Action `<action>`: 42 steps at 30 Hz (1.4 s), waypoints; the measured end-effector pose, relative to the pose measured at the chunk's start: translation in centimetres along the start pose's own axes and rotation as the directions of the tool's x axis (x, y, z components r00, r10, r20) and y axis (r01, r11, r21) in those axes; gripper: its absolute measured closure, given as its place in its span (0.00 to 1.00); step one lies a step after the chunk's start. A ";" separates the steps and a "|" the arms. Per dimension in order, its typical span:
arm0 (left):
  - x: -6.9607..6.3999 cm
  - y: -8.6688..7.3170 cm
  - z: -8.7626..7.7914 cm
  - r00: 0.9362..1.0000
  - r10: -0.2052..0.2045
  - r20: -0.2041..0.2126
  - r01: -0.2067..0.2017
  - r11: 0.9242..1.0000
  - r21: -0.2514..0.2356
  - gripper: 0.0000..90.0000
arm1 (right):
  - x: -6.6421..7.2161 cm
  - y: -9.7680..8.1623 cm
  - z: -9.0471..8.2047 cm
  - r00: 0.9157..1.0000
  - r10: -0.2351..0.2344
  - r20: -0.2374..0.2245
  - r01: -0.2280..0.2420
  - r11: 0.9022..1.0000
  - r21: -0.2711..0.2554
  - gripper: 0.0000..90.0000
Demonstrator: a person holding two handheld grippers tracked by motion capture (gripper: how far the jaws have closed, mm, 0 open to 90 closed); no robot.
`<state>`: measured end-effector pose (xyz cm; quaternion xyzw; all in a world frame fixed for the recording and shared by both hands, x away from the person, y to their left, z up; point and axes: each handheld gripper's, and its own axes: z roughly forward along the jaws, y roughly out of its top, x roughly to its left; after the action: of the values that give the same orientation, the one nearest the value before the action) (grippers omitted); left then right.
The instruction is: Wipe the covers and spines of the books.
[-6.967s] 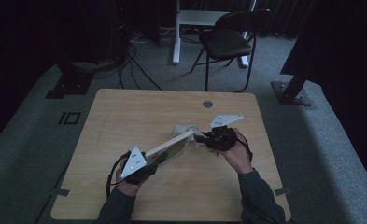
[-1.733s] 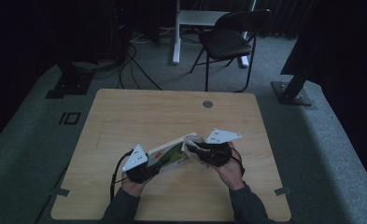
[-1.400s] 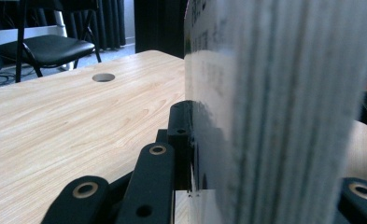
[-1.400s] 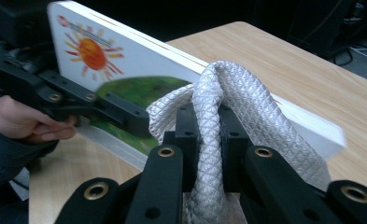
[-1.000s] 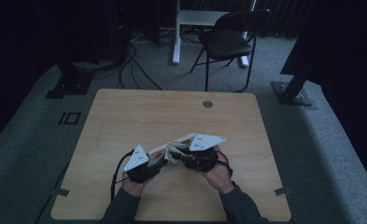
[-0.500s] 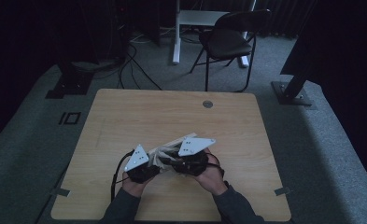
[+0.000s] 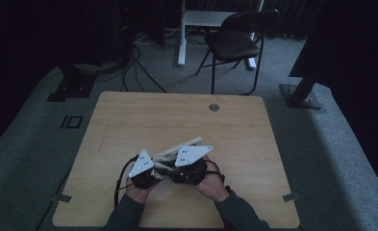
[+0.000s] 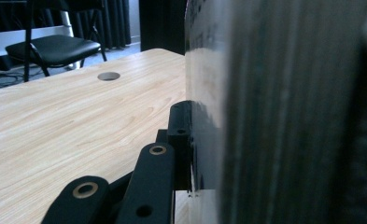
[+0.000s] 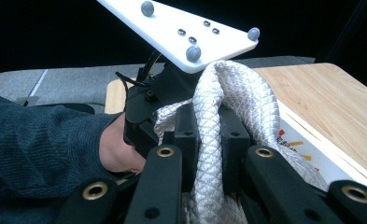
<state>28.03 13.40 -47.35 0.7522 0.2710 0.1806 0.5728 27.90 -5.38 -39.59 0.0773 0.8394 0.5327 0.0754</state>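
Observation:
A flat white box (image 7: 190,144) lies tilted on the wooden table (image 7: 153,115), near its front edge. My left gripper (image 7: 158,169) is shut on the box's glossy printed side (image 8: 204,70), its one visible pad (image 8: 181,135) pressed flat against it. My right gripper (image 7: 171,172) sits close beside the left one, pointing at it. In the right gripper view my right gripper (image 9: 208,126) is shut on a thick fold of silvery woven fabric (image 9: 232,88). The fabric arches up to the left gripper's grey plate (image 9: 186,28) and rests on the box (image 9: 312,149).
A round cable hole (image 7: 214,107) marks the table's far side. A black folding chair (image 7: 234,43) and a white desk leg stand on the carpet beyond it. Cables and a dark stand base lie at the far left. A sleeve (image 9: 31,154) and a hand (image 9: 116,149) are close behind the left gripper.
My right gripper has moved left with the fabric until it sits against the left gripper. The left gripper and the box have stayed in place.

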 end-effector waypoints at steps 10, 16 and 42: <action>0.8 0.2 -0.8 1.000 -0.012 -0.021 0.011 1.000 -0.018 0.87 | -0.1 -0.3 -1.3 0.997 -0.019 0.071 0.019 1.000 -0.002 0.90; 1.5 0.4 -1.6 0.999 -0.022 -0.041 0.021 0.999 -0.033 0.87 | -1.2 -0.9 -2.9 0.993 0.013 0.117 -0.012 1.000 -0.012 0.90; 1.6 1.1 -2.4 0.999 -0.019 -0.040 0.017 0.999 -0.051 0.87 | -5.6 -6.3 -5.0 0.955 0.180 0.235 -0.190 0.982 0.020 0.90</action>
<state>28.11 15.97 -45.67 0.7311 0.2848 0.1974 0.5877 32.01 -13.61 -42.95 0.2189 0.8250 0.5067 0.1209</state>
